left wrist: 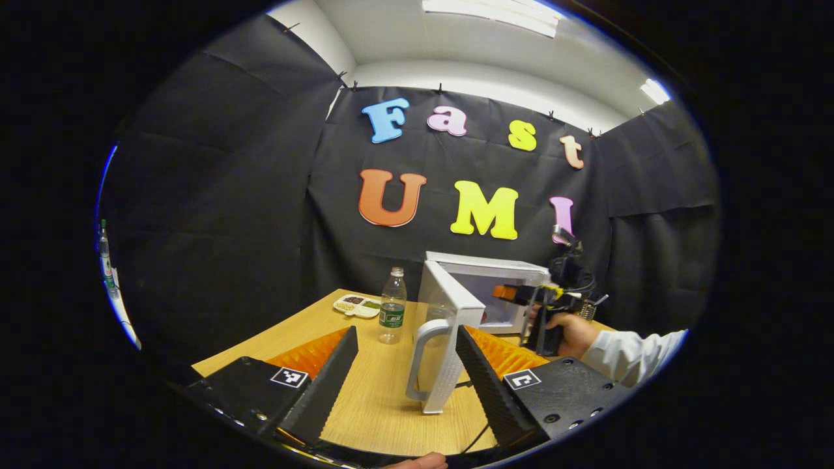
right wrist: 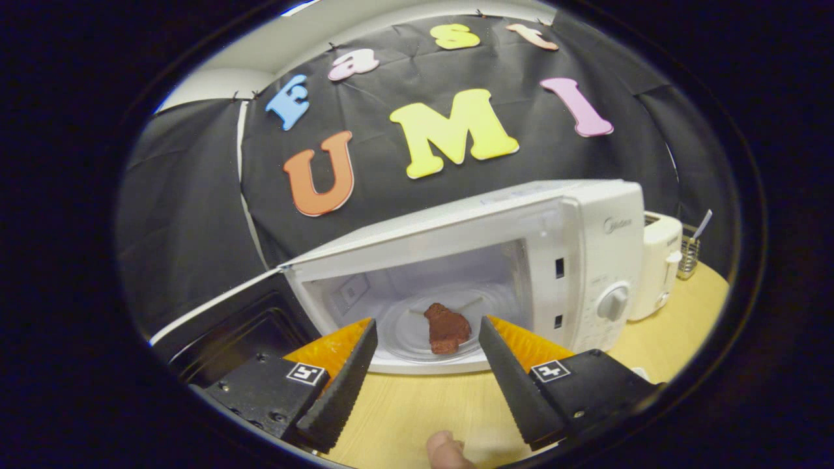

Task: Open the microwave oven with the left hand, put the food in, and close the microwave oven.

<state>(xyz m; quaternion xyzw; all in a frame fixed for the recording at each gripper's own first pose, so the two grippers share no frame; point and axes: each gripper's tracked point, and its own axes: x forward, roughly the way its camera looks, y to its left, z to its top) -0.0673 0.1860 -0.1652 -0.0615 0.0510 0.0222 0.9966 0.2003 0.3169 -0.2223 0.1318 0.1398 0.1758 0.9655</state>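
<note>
microwave oven (right wrist: 586, 260) door (left wrist: 449, 326) stands open. food (right wrist: 446, 329) rests on the glass turntable (right wrist: 404, 332) inside. right gripper (right wrist: 423, 365) and left gripper (left wrist: 407, 371): fingers spread, grasping nothing.

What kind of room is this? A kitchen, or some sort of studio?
Most likely a staged recording booth, not a real kitchen: black cloth hangs as walls around one wooden table, which holds a microwave with its door open, a toaster and a water bottle.
</note>
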